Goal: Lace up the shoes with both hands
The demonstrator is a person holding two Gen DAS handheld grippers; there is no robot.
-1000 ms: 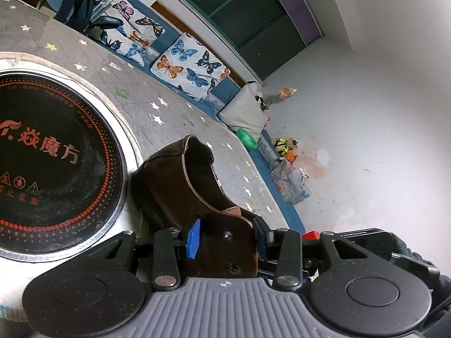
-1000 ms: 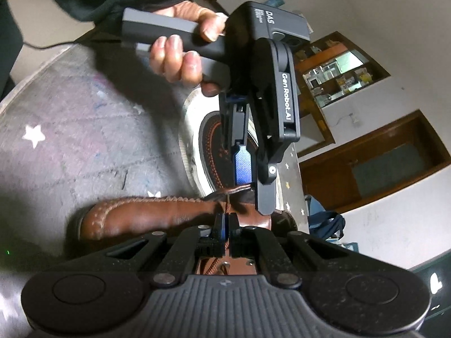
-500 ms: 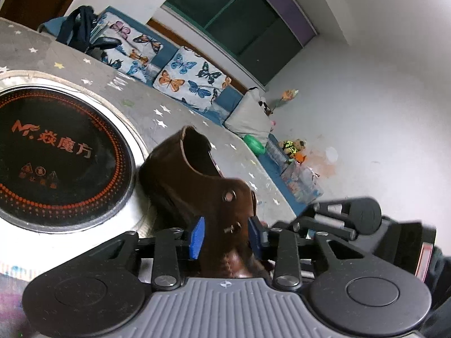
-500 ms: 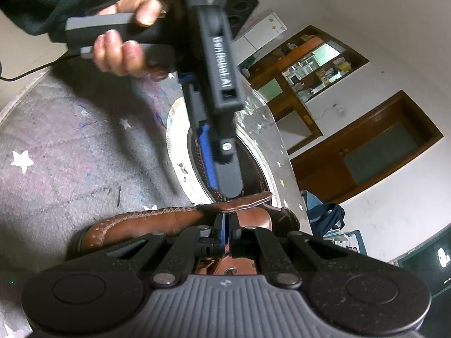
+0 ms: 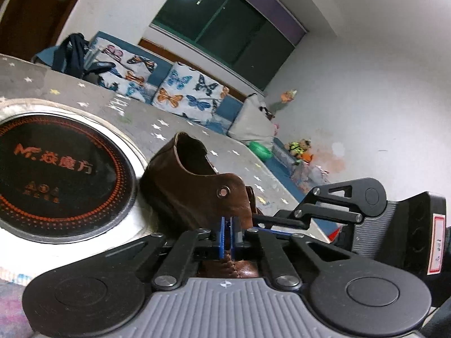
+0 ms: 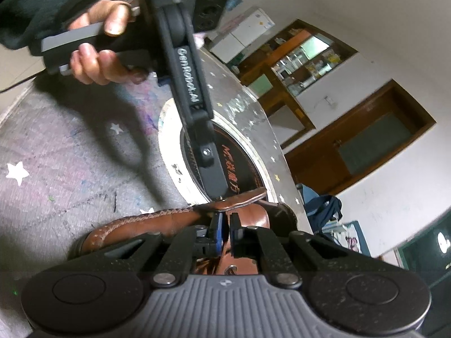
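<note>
Closing since before, left tool (image 5: 227, 232) pinches the shoe's (image 5: 194, 194) eyelet flap; right tool (image 6: 224, 232) grips its tongue.

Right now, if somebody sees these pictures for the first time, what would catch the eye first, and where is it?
The brown leather shoe stands out first, low in the centre of both views on the grey star-patterned table. Both claws pinch its leather: the left claw grips the flap below a metal eyelet, and the right claw grips the opposite flap. Beside the shoe sits a round black cooktop with orange writing.
</note>
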